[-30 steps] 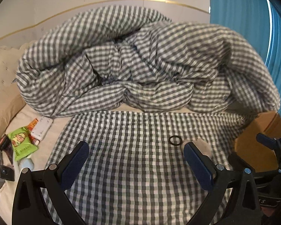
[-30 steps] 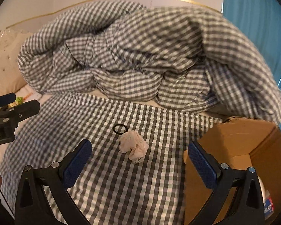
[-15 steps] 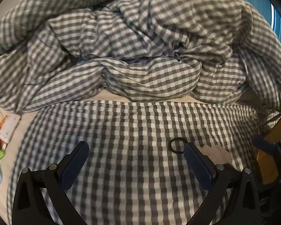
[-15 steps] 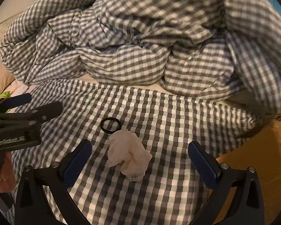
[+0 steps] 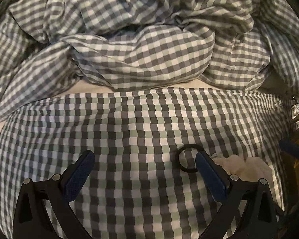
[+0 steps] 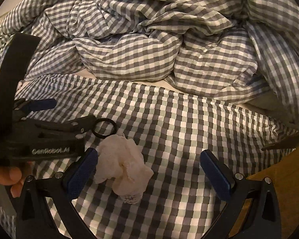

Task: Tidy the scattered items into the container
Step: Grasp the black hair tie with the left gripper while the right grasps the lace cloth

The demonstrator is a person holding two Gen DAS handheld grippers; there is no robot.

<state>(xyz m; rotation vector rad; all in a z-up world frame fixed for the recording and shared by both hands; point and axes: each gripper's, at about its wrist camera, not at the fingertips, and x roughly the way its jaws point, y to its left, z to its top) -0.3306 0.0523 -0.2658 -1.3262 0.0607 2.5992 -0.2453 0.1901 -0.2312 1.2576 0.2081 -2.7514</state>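
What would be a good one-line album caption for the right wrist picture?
Open right gripper hovers over a crumpled white tissue on the checked bedcover, black ring beside it.

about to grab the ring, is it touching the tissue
Cannot tell. In the right wrist view the ring meets the tissue edge with no clear gap; the left view hides that spot.

One black ring (image 5: 187, 159), one crumpled white cloth (image 6: 121, 165), one cardboard box (image 6: 285, 179), two claws.
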